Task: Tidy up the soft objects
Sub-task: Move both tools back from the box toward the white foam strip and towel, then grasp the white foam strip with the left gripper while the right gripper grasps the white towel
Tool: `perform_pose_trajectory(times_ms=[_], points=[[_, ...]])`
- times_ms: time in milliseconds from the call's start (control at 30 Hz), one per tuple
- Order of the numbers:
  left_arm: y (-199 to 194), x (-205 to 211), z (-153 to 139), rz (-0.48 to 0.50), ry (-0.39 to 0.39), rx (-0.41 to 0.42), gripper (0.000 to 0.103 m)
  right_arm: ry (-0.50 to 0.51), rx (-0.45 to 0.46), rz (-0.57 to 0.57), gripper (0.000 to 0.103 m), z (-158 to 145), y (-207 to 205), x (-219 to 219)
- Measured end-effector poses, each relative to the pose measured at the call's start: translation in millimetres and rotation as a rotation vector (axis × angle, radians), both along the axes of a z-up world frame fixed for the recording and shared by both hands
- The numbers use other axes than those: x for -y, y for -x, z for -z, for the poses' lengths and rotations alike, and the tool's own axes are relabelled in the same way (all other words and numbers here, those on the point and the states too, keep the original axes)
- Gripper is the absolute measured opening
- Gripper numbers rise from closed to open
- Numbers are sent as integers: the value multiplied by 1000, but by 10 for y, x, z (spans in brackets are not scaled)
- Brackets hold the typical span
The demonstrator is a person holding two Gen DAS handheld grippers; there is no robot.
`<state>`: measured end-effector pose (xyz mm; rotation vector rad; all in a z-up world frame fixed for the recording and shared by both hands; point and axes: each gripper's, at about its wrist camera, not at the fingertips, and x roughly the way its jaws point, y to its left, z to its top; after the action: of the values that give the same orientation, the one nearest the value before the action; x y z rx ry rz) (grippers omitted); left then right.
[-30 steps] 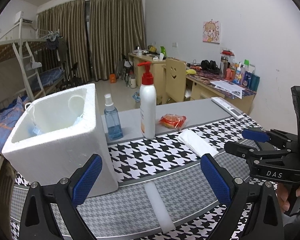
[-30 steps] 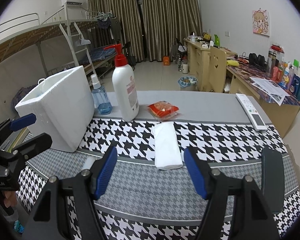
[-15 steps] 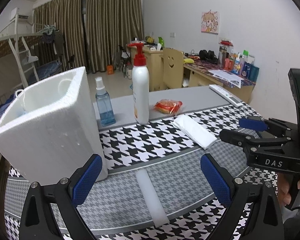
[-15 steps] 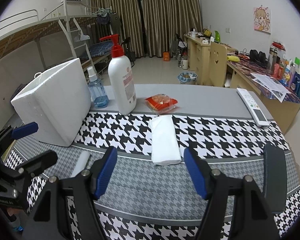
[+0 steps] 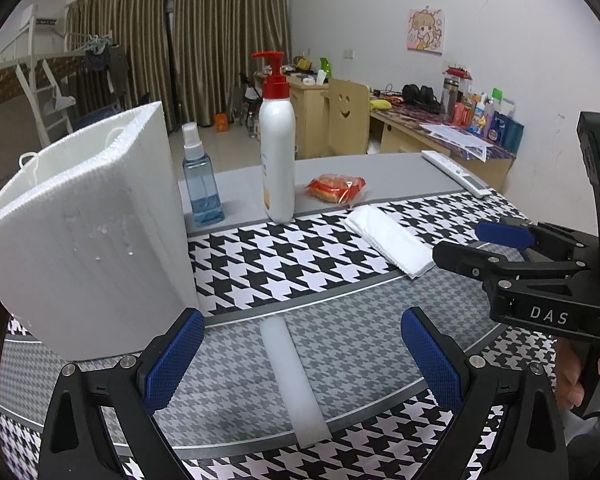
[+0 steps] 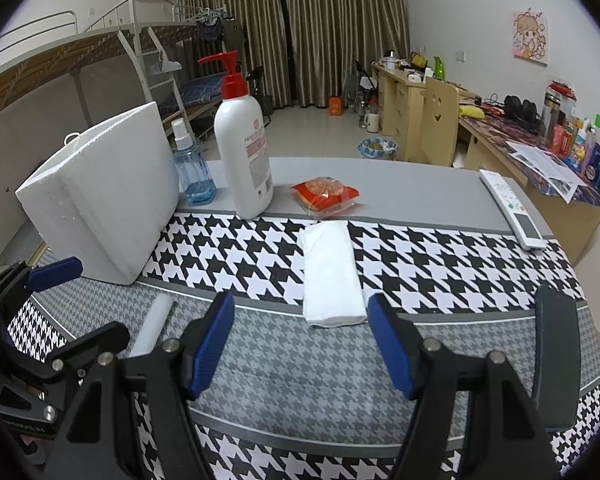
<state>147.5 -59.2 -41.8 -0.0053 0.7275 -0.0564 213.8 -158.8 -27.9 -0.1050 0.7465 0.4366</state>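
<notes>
Left gripper (image 5: 302,354) lower, nearer foam strip (image 5: 294,380); jaws apart.

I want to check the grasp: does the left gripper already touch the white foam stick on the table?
Apart. In the left wrist view the left gripper stands open and the white foam stick lies between its fingers, with patterned cloth visible on both sides of it.
</notes>
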Motion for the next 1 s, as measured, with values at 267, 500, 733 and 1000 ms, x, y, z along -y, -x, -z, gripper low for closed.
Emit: perform_pose_trajectory(times_ms=[267, 500, 733, 1000], points=[[-56, 7, 90, -7, -2, -31, 99, 10, -26, -3, 73, 75, -66, -27], [-124, 4, 196, -22, -14, -76, 97, 16, -52, -9, 73, 136, -147, -66], [-171, -41, 266, -47, -7, -98, 94, 26, -70, -22, 73, 189, -236, -116], [-215, -48, 364, -49, -19, -140, 87, 31, -89, -23, 73, 246, -362, -146]])
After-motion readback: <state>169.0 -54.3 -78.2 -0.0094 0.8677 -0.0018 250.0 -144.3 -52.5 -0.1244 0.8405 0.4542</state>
